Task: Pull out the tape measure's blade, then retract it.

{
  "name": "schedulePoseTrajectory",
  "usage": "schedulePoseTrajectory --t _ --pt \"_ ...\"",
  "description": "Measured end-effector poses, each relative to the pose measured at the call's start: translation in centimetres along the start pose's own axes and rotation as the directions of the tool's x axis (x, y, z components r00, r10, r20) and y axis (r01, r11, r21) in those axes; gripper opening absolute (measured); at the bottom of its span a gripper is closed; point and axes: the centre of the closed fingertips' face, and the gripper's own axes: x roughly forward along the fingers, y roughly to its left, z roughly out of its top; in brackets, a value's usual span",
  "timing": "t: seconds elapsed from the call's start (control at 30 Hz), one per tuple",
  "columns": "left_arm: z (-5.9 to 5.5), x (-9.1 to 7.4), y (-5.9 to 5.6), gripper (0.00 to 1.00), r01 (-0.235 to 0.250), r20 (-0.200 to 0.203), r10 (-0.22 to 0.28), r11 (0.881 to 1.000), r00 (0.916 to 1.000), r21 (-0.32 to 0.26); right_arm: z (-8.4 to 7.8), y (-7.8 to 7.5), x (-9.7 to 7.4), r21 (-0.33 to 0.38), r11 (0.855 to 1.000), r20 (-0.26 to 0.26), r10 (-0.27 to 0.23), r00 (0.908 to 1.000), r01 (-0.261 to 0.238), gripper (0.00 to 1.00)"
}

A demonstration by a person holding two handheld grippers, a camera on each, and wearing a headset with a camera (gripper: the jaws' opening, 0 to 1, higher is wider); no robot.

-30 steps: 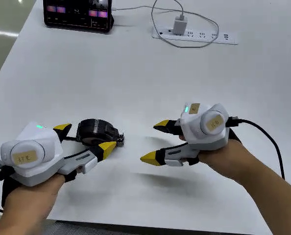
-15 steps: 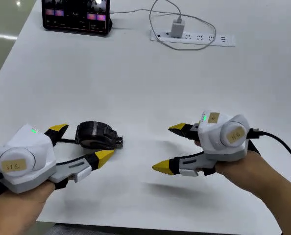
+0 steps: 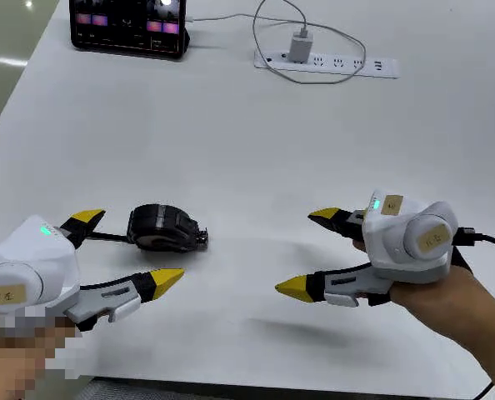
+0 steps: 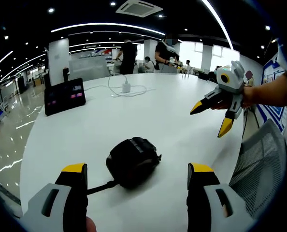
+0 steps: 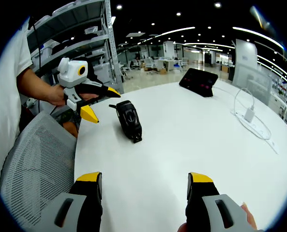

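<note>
White tabletop point(image 3: 231, 142) is seen with the black tape measure point(image 3: 162, 227) resting on it just ahead of the left tongs point(image 3: 129, 245), which are spread wide and empty, while the right tongs point(image 3: 304, 252), likewise spread wide and empty, are held well apart from it.

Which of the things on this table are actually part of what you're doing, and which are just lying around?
For the job:
- black tape measure, lying on the table
- left gripper and right gripper, both open and holding nothing

Just lying about, at the far edge:
- tablet
- power strip
- white charger with its cable
</note>
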Motion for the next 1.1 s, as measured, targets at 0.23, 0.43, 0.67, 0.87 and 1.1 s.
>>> schedulePoseTrajectory --t 0.23,0.43,0.67,0.87,1.1 --pt "0.0 -0.5 -0.1 0.84 0.021 -0.012 -0.02 0.999 0.9997 0.031 -0.4 -0.2 -1.4 0.009 1.0 0.005 -0.025 0.9997 0.025 0.74" --pt "0.0 -0.8 -0.4 0.88 0.045 -0.015 -0.044 0.998 0.9989 0.04 -1.0 -0.4 -2.3 0.023 0.999 0.007 -0.044 0.999 0.044 0.78" --pt "0.1 -1.4 -0.7 0.93 0.076 -0.009 -0.076 0.996 0.9971 0.046 -1.7 -0.4 -3.5 0.034 0.998 0.008 -0.062 0.998 0.062 0.81" --pt "0.0 -1.7 -1.0 0.99 0.091 -0.015 -0.091 0.994 0.9958 0.053 -2.3 -0.3 -4.2 0.041 0.996 0.01 -0.076 0.9971 0.076 0.84" --pt "0.0 -2.3 -0.9 0.99 0.101 -0.019 -0.1 0.993 0.9948 0.057 -2.6 -0.1 -5.0 0.047 0.995 0.015 -0.087 0.9961 0.087 0.88"
